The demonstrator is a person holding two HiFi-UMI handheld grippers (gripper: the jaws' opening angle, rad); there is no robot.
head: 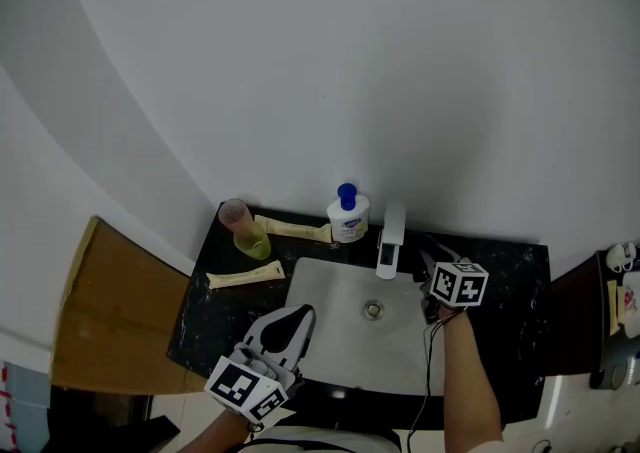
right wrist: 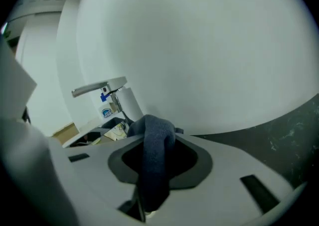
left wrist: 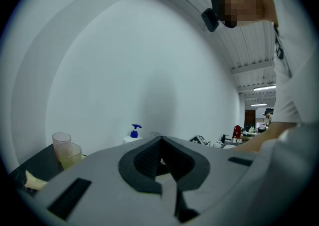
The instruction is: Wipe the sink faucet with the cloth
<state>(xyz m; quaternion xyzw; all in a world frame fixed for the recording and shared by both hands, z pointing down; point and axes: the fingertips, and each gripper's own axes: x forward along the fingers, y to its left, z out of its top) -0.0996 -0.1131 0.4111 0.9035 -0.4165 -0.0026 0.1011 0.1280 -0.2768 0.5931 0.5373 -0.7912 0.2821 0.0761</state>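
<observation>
The white faucet [head: 392, 238] stands at the back rim of the white sink [head: 330, 301]. In the right gripper view the faucet [right wrist: 102, 89] is ahead and to the left. My right gripper [head: 428, 267] is just right of the faucet's base, shut on a dark blue cloth [right wrist: 155, 146] that hangs bunched between its jaws [right wrist: 152, 126]. My left gripper [head: 297, 321] hovers over the basin's front left with its jaws together and nothing between them [left wrist: 160, 143].
On the black marble counter [head: 510, 281] are a soap bottle with a blue pump [head: 347, 216], stacked plastic cups [head: 243, 228] and two pale tubes [head: 244, 277]. A brown board [head: 110, 311] lies left of the counter. The white wall is close behind.
</observation>
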